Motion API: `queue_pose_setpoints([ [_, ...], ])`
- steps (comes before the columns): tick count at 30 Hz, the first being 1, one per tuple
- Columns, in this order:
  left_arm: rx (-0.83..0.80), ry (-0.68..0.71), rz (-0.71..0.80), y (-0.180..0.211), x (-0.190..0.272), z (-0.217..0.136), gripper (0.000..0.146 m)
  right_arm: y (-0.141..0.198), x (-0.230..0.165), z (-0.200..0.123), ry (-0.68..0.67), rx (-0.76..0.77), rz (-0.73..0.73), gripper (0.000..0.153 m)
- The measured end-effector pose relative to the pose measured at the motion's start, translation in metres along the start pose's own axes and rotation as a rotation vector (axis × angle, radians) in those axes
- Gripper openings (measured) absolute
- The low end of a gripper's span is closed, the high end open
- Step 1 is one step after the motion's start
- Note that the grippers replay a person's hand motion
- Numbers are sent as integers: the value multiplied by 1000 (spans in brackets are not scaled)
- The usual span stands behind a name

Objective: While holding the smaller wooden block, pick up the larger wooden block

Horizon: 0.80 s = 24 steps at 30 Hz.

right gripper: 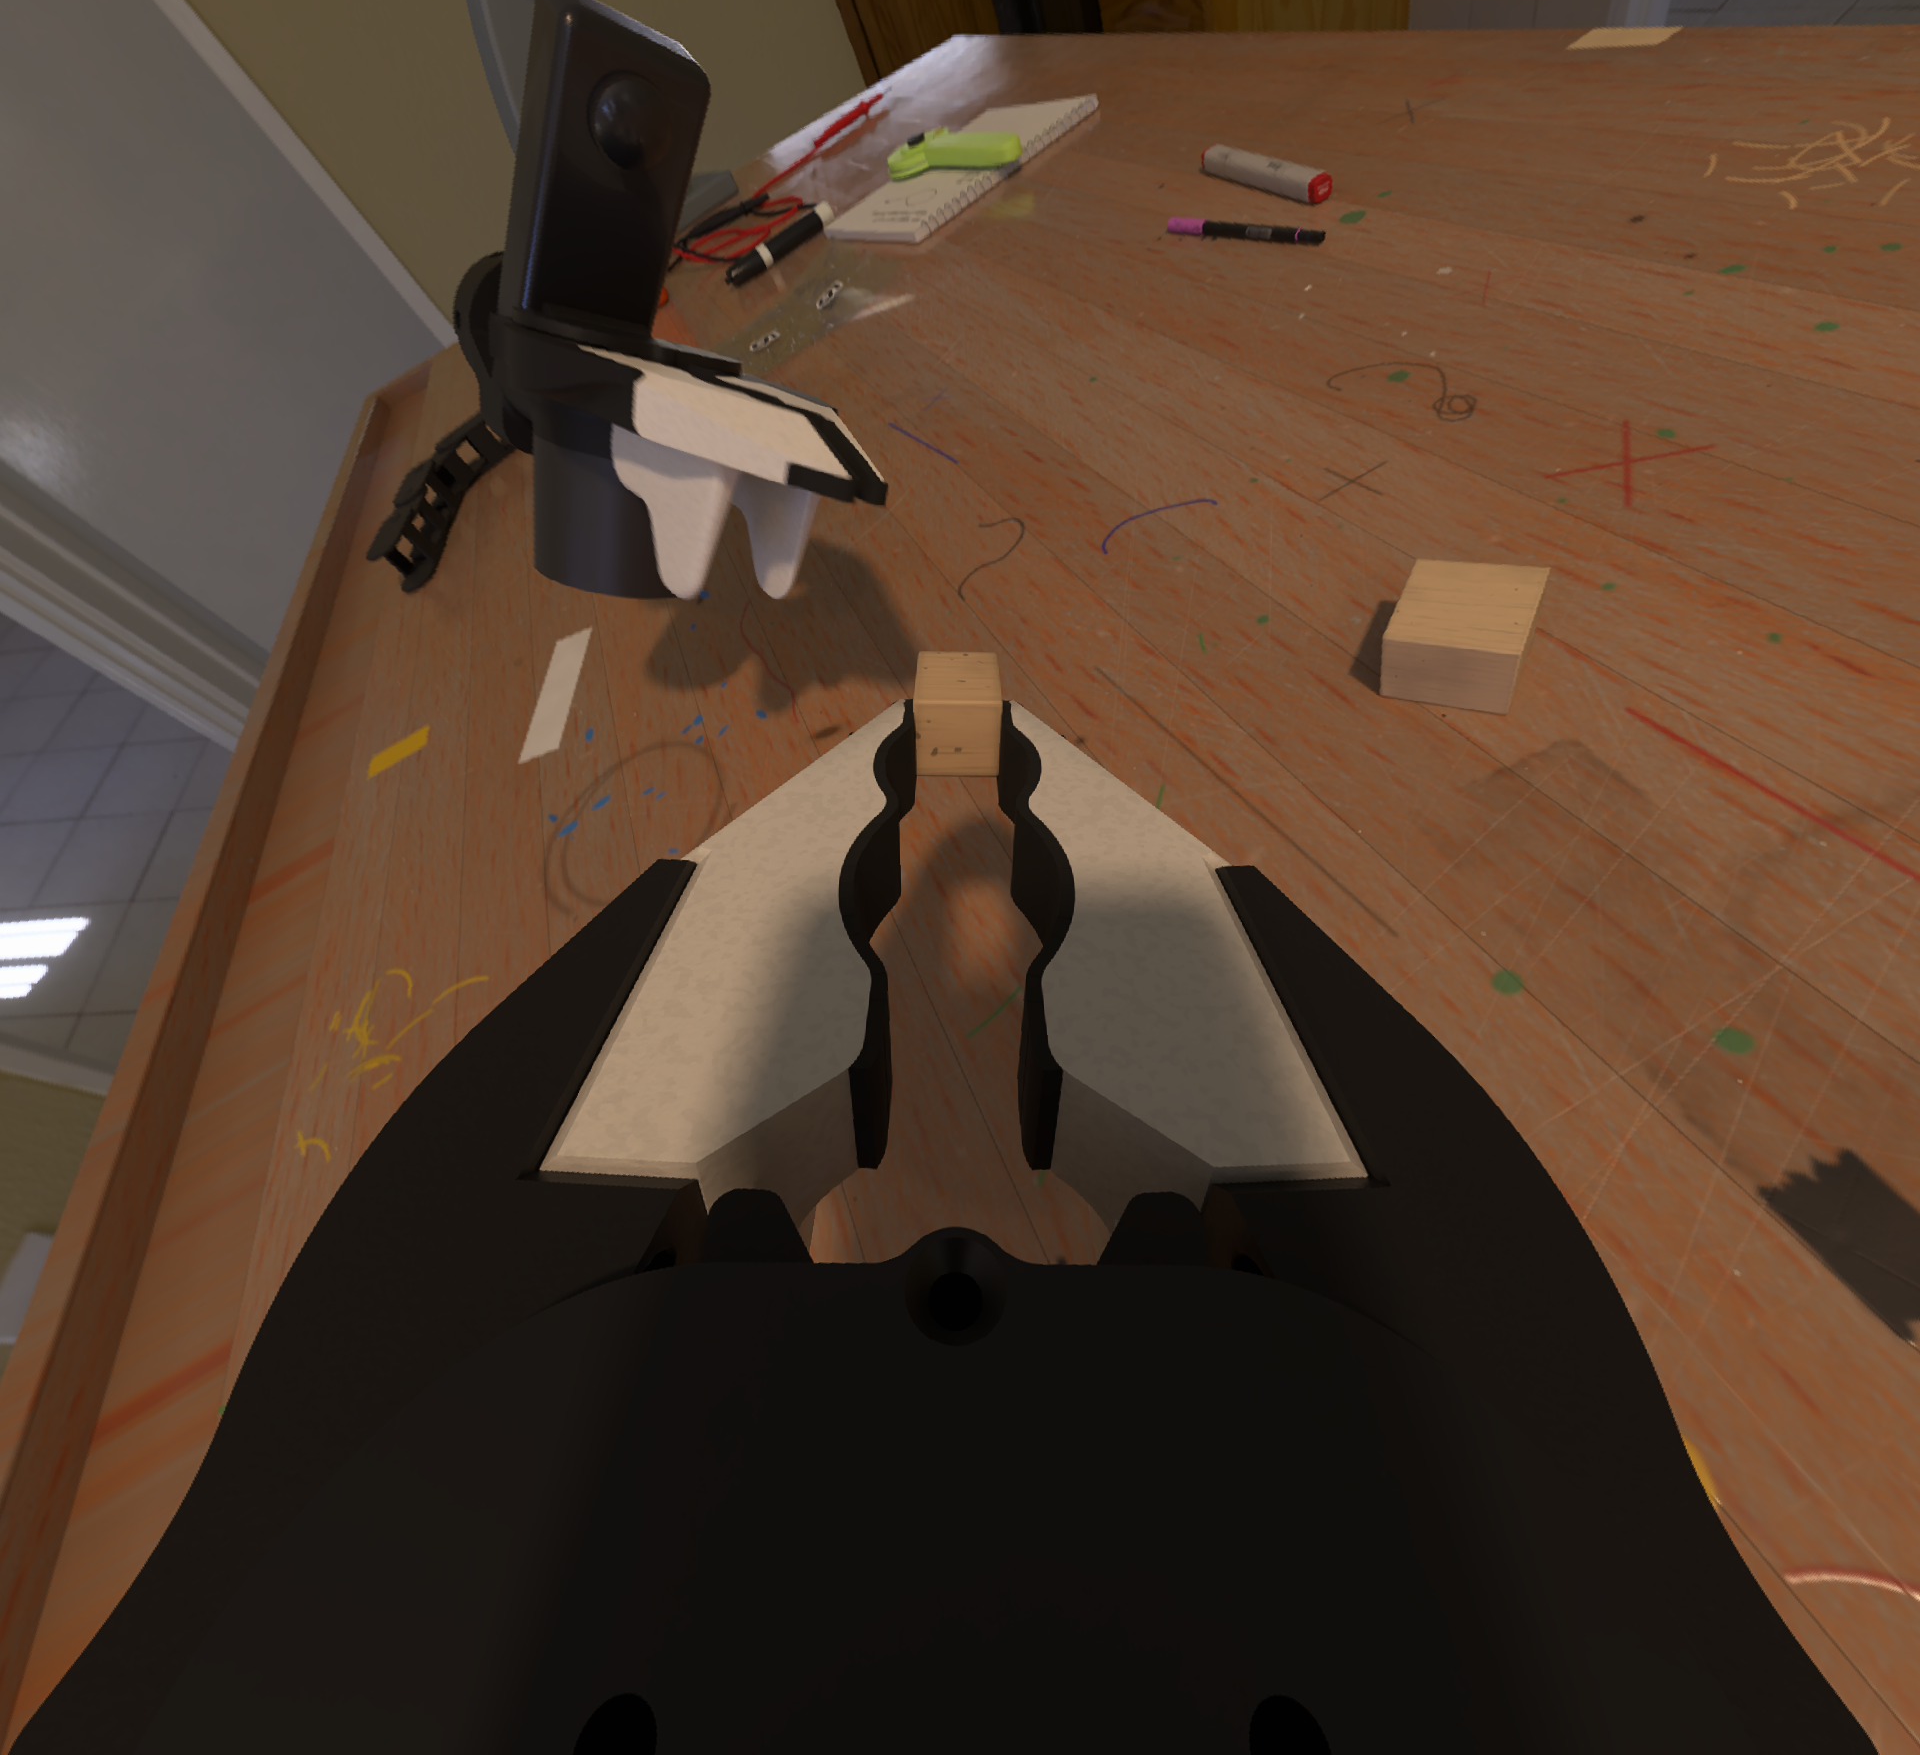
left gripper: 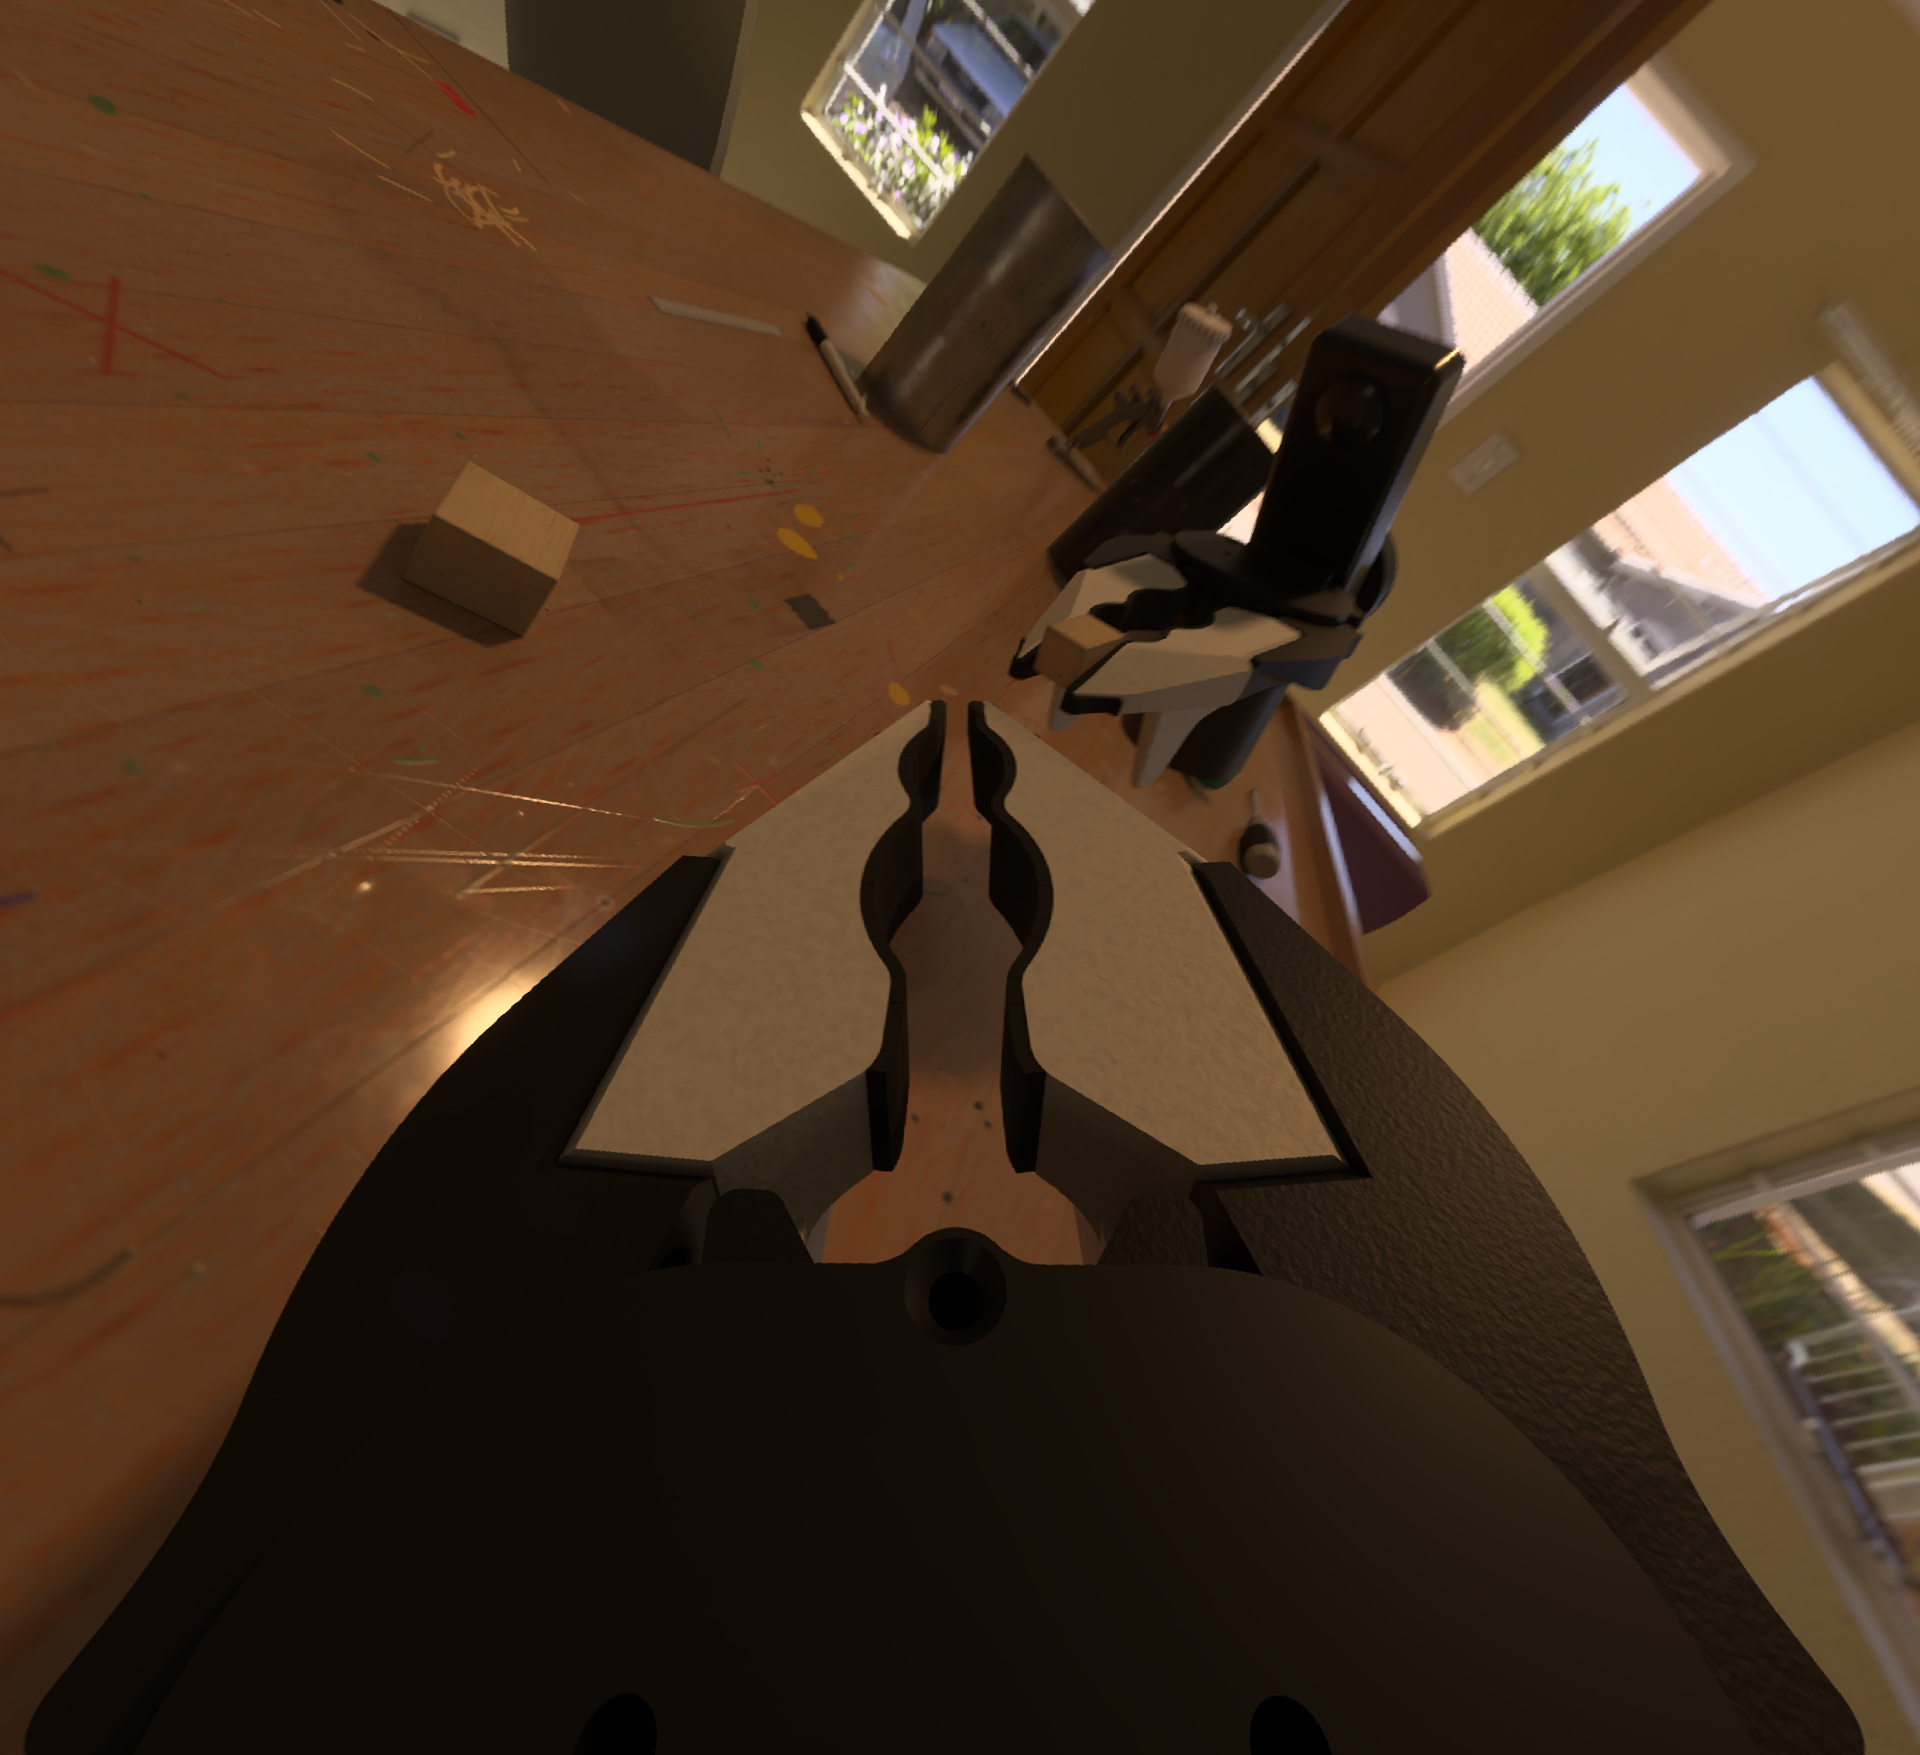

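Observation:
The larger wooden block (left gripper: 488,547) lies on the wooden table (left gripper: 260,718), up and to the left of my left gripper (left gripper: 956,716). That gripper is shut and empty, with only a thin gap between its tips, and hovers above the table. My right gripper (right gripper: 957,729) is shut on the smaller wooden block (right gripper: 957,713), held at its fingertips above the table. The larger block (right gripper: 1460,630) sits ahead and to the right of it. The right gripper (left gripper: 1049,666) with the small block (left gripper: 1075,645) shows in the left wrist view; the left gripper (right gripper: 862,484) shows in the right wrist view.
A notebook (right gripper: 1029,147) with a green tool (right gripper: 951,152), two markers (right gripper: 1262,173) (right gripper: 1242,230), red leads (right gripper: 743,225) and a black cable chain (right gripper: 431,490) lie toward the far left of the table. The raised table edge (right gripper: 343,500) runs along the left. A dark canister (left gripper: 987,334) stands far off.

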State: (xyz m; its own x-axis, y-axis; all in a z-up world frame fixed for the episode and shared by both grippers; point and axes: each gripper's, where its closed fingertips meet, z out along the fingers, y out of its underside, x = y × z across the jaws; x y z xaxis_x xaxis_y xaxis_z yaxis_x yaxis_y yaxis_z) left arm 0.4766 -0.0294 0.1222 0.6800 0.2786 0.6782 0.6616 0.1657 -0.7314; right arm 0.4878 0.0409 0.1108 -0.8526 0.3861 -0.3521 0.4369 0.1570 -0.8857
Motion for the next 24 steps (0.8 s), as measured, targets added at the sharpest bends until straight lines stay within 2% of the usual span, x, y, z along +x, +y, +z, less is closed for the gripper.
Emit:
queue_pose_setpoints([
  [1, -28, -25, 36, 1, -4, 4, 0, -2, 1, 0, 0, 10, 7, 14],
  [4, -181, -210, 245, 10, -27, 5, 0, 5, 16, -7, 81, -31, 7, 14],
  [6, -247, -300, 313, 8, -44, 4, 0, 6, 25, -18, 108, -19, 36, 14],
  [8, -343, -372, 407, 4, -63, 9, 13, 5, 29, -26, 124, -5, 42, 14],
  [10, -480, -412, 539, -3, -82, 21, 36, 3, 30, -28, 122, 3, 31, 14],
  [11, -528, -410, 621, -8, -90, 30, 43, 2, 29, -27, 116, 3, 28, 14],
  [13, -601, -361, 758, -12, -106, 51, 46, 3, 27, -25, 108, -3, 22, 14],
  [15, -714, -328, 761, -8, -127, 69, 50, 6, 25, -23, 112, -26, 6, 14],
  [17, -800, -343, 689, -3, -144, 83, 58, 8, 26, -23, 127, -38, -10, 14],
  [20, -758, -430, 686, -3, -155, 96, 66, 7, 27, -27, 137, -26, -9, 14],
  [24, -645, -495, 697, 2, -153, 104, 65, 7, 33, -32, 141, -12, 12, 14],
])
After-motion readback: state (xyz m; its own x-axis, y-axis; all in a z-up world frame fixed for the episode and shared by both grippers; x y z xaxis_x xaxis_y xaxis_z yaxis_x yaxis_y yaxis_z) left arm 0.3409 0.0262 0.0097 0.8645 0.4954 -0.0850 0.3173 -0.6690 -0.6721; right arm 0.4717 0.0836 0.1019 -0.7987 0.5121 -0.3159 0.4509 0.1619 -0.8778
